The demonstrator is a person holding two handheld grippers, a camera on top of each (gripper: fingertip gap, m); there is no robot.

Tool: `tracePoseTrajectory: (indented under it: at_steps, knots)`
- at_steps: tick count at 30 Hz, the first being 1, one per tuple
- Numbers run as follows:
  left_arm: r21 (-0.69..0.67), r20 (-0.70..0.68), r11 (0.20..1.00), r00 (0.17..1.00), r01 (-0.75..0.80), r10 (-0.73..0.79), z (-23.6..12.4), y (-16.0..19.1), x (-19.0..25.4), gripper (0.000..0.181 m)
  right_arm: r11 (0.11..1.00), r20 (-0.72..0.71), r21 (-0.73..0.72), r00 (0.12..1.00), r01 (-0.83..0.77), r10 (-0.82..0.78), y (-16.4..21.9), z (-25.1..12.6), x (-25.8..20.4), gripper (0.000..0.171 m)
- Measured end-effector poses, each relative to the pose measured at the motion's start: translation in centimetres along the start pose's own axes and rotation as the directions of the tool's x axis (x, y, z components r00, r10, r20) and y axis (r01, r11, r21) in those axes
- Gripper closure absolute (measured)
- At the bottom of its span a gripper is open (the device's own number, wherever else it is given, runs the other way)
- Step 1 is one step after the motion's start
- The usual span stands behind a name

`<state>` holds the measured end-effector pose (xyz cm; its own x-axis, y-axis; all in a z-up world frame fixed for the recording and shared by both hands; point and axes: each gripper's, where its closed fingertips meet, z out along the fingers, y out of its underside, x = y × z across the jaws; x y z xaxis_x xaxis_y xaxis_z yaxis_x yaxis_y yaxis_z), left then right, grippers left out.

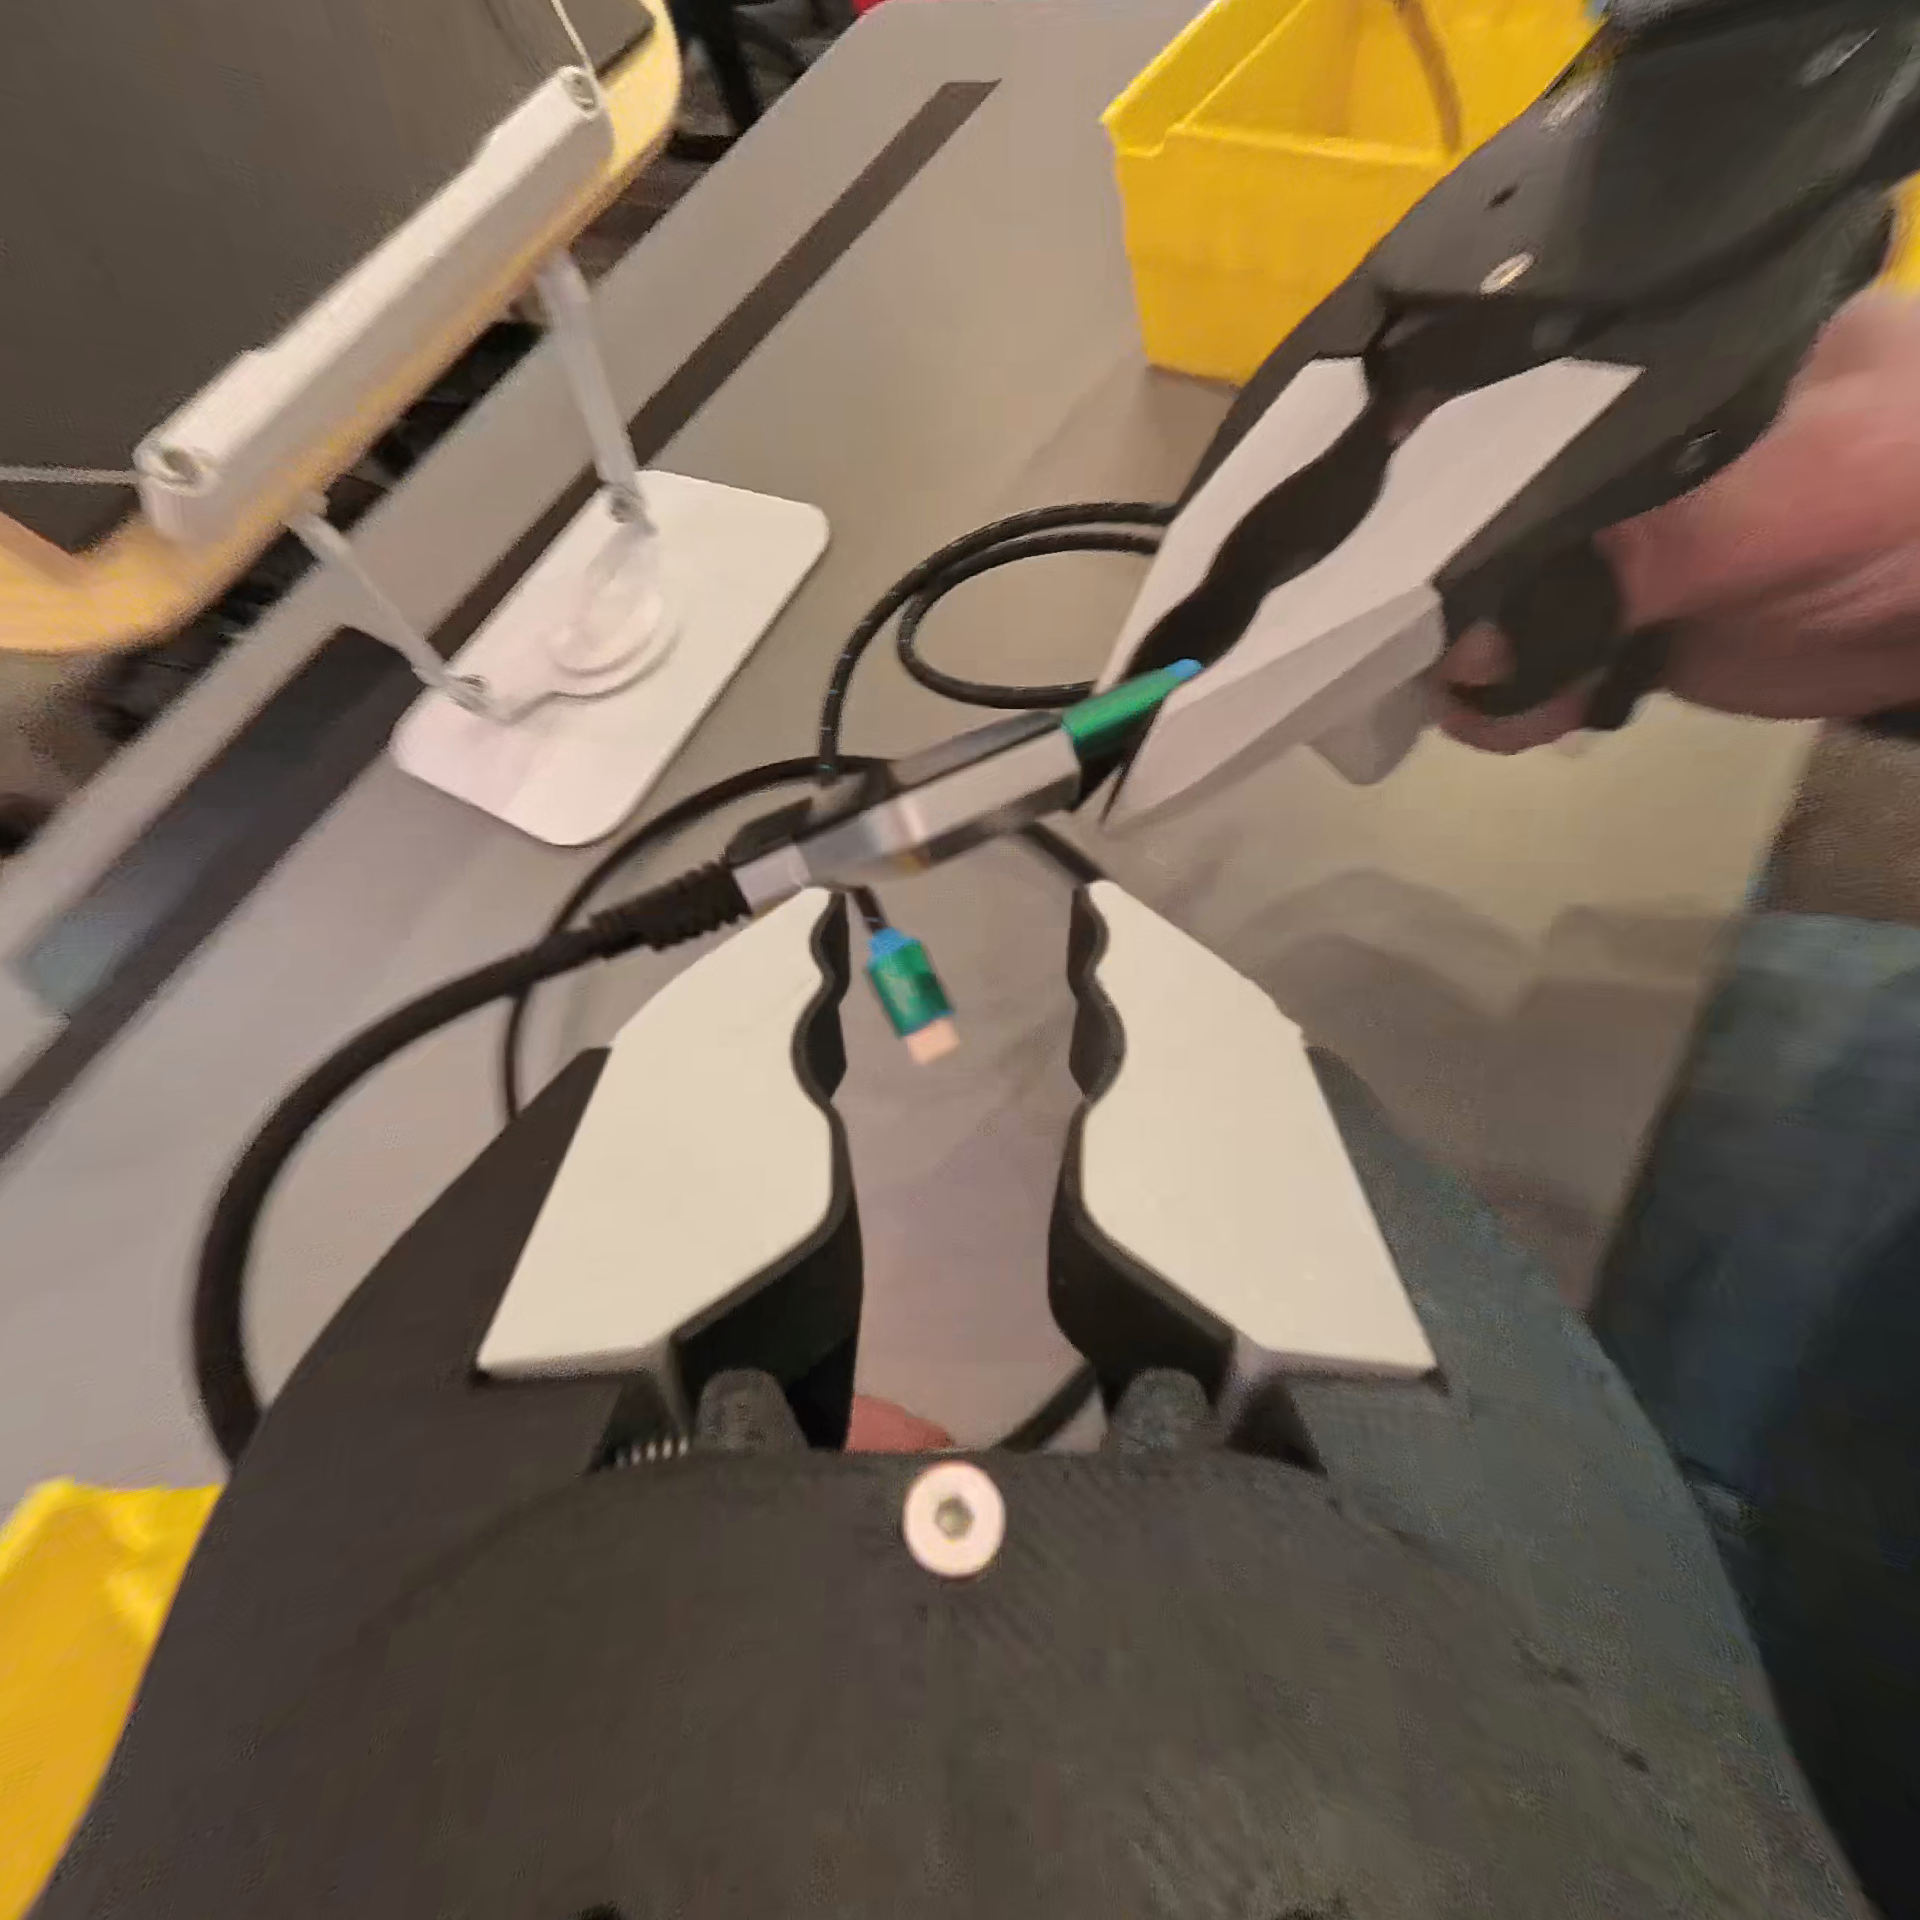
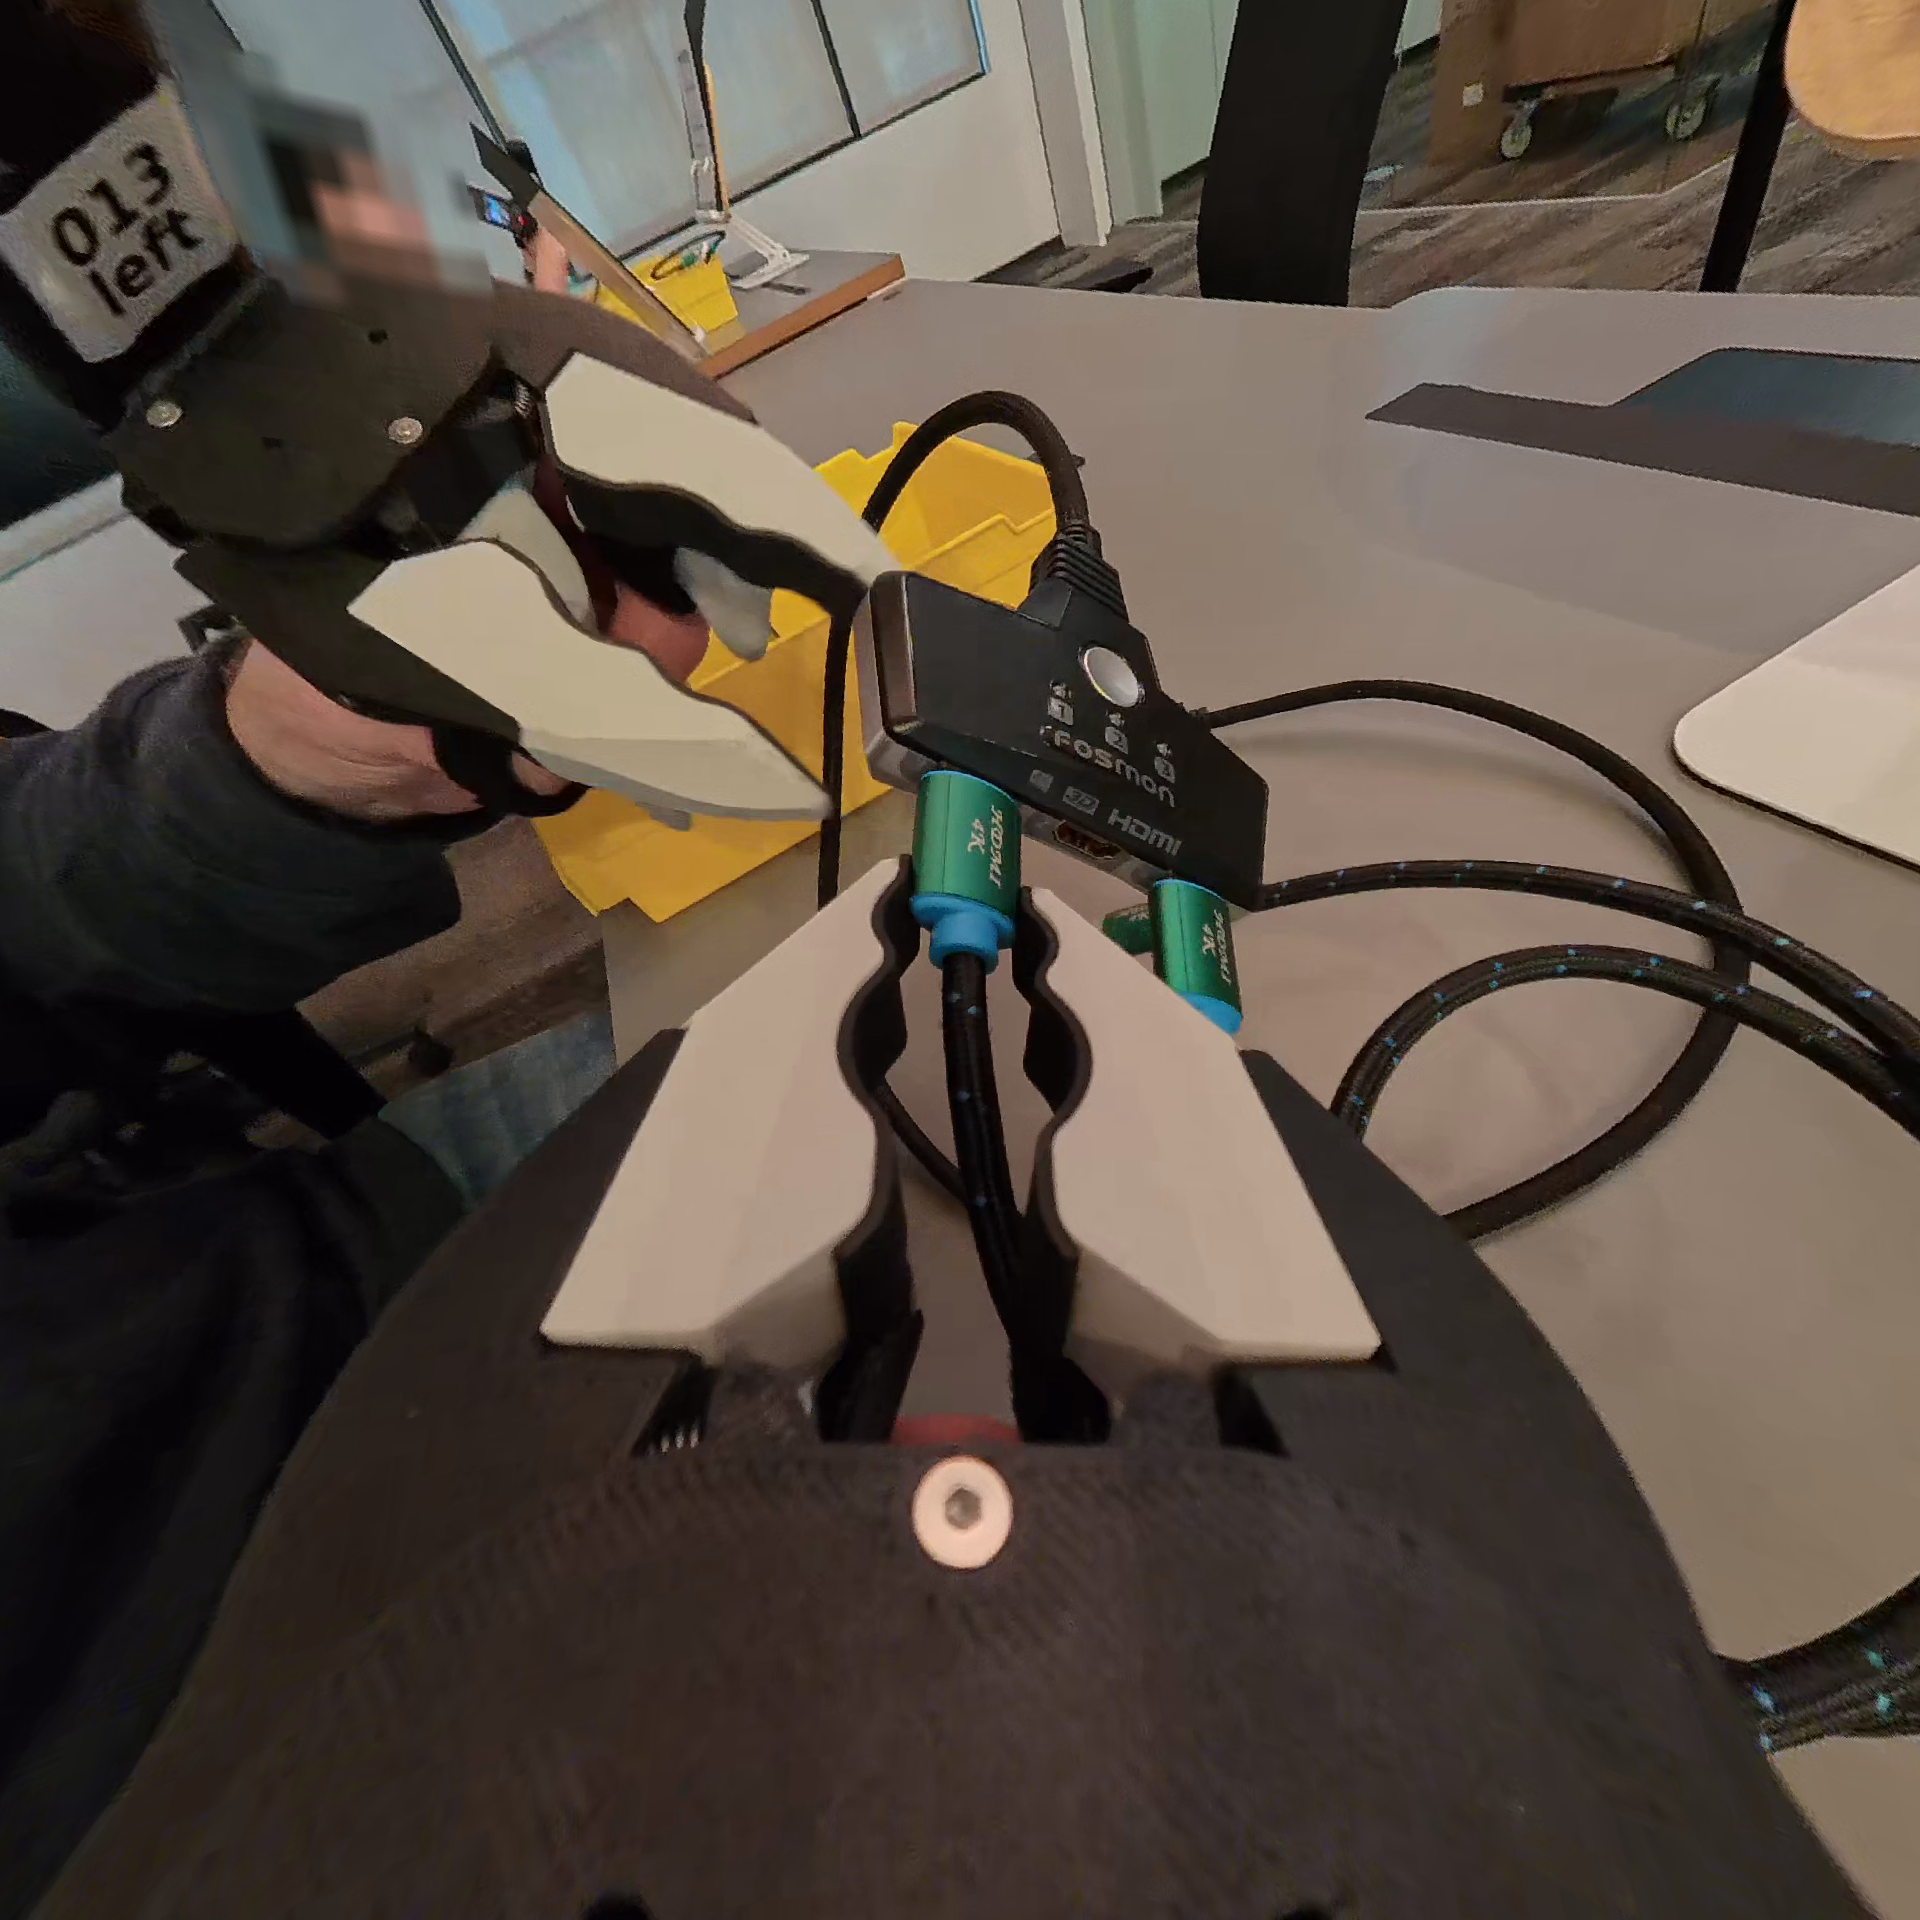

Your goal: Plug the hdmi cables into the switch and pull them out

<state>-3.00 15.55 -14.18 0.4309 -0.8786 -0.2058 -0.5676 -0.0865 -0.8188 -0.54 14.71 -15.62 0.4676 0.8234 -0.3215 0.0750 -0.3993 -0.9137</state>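
While lifted off the grey surface (image 2: 1455,436), the flat black HDMI switch box with a round silver button (image 2: 1060,717) hangs tilted, carried only through the plug in its near edge. That green metal HDMI plug with a blue collar (image 2: 961,852) sits in the port at 7 o'clock on the box, and the right claw (image 2: 966,914) is closed narrowly on its collar, the braided black cable (image 2: 977,1122) running back between the fingers. A second green plug (image 2: 1195,951) sits at the box's 5 o'clock port; whether it is fully seated I cannot tell. A third green plug (image 1: 909,992) lies loose on the surface, between the left claw's fingers in the left wrist view. The left claw (image 2: 842,696) is spread wide, empty, its tips just beside the box's 9 o'clock edge. A yellow plastic bin (image 2: 935,582) stands beyond at 10 o'clock, near the surface's edge. Open surface lies at 1 o'clock; a white flat stand base (image 2: 1808,727) lies at 3 o'clock.
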Motion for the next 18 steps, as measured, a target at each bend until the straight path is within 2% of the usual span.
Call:
tracePoseTrajectory:
  at_steps: [1, 4, 9, 13, 18]
  knots:
    - [0.020, -0.062, 0.998, 0.997, 0.054, -0.053, -0.4, 0.0, 0.5, 0.144, 1.000, 0.009, 0.010, 1.000, -0.004, 0.004, -0.1, -0.1, 0.0, 0.156]
    - [0.040, -0.235, 0.969, 0.945, 0.243, -0.227, -1.1, 0.2, 1.9, 0.139, 0.999, 0.039, 0.034, 0.999, 0.000, -0.001, -0.3, -0.5, 0.0, 0.156]
    - [0.001, -0.504, 0.830, 0.717, 0.558, -0.481, -0.4, -0.3, 3.3, 0.085, 0.995, 0.094, 0.039, 0.991, 0.091, -0.095, -0.7, -1.0, -1.4, 0.156]
    - [0.050, -0.562, 0.738, 0.630, 0.673, -0.536, 0.8, -1.1, 2.7, 0.060, 0.991, 0.147, 0.031, 0.980, 0.132, -0.135, -0.5, -0.8, -2.6, 0.156]
    - [0.128, -0.594, 0.707, 0.624, 0.696, -0.507, 1.3, -2.1, 2.3, 0.043, 0.986, 0.215, 0.008, 0.962, 0.169, -0.167, 0.2, -0.2, -4.2, 0.156]
